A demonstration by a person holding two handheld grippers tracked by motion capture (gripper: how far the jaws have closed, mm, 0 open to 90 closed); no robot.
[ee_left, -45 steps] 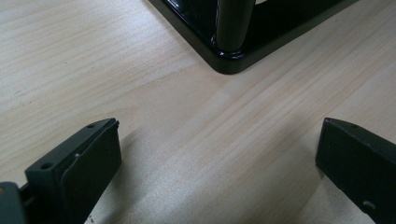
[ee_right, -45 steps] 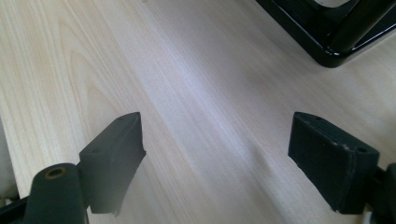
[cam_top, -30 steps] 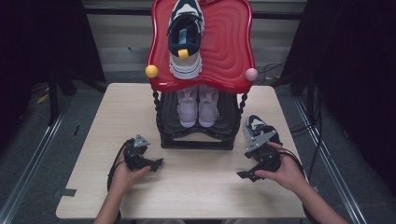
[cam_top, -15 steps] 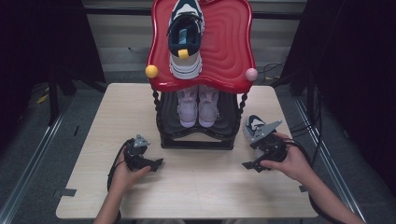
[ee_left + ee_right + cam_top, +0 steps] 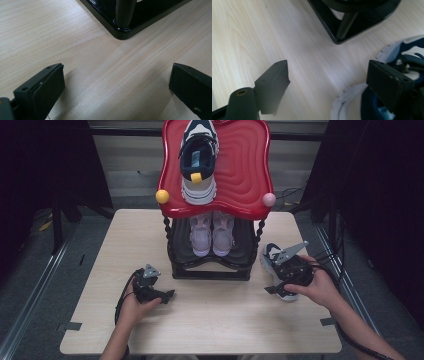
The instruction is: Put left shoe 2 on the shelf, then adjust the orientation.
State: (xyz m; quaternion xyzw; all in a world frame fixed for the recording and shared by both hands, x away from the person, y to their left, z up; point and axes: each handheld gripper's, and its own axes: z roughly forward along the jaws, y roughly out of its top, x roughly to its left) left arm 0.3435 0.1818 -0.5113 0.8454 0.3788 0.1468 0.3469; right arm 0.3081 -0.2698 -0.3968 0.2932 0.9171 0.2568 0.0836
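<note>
Right hand-held gripper (image 5: 327,85) wide open, holding nothing, navy-white sneaker (image 5: 392,100) right under far jaw. Left hand-held gripper (image 5: 117,87) also gaping, empty, over bare tabletop (image 5: 75,37).

Red ribbed shelf top (image 5: 245,175); navy-white sneaker (image 5: 272,257); pale wood table (image 5: 210,320).

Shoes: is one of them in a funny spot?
Yes. One navy-and-white sneaker sits alone on the red top shelf, while its look-alike sneaker lies on the table beside the rack, by the open right hand-held gripper. The pink pair sits neatly together.
</note>
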